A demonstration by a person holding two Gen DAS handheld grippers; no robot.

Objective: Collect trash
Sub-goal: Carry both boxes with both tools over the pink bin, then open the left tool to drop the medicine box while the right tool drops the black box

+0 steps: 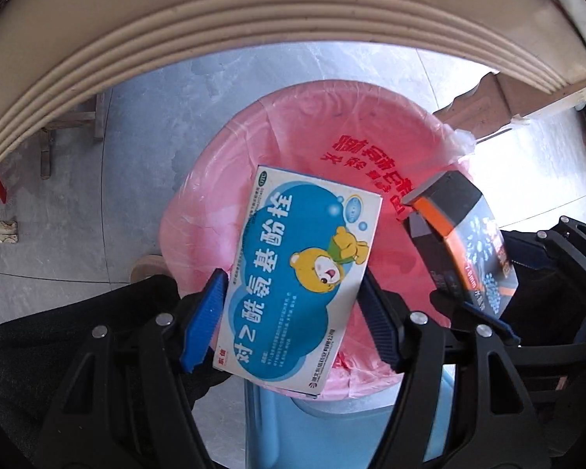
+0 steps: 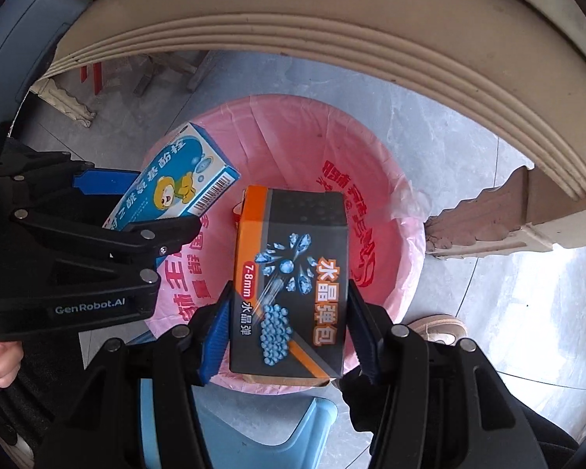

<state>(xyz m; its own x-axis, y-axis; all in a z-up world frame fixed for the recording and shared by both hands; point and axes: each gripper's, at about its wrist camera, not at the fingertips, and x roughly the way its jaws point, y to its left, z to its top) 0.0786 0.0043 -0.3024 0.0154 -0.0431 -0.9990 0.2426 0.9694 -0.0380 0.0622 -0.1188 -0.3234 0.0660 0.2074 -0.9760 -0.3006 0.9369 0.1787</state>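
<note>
My left gripper [image 1: 293, 297] is shut on a blue-and-white medicine box [image 1: 299, 273] with a cartoon bear, held above a bin lined with a pink bag [image 1: 324, 125]. My right gripper [image 2: 287, 320] is shut on a dark grey and orange box [image 2: 293, 277] of water beads, held above the same pink-lined bin [image 2: 293, 136]. Each view shows the other gripper's box: the grey box [image 1: 465, 230] to the right in the left wrist view, the medicine box [image 2: 175, 179] to the left in the right wrist view. Both boxes hang over the bin's opening.
A cream table edge [image 1: 254, 23] curves over the far side, and shows in the right wrist view [image 2: 371, 35]. Grey tiled floor [image 1: 97, 203] surrounds the bin. A light blue stool [image 2: 261, 430] stands near me. A shoe [image 2: 441, 328] is beside the bin.
</note>
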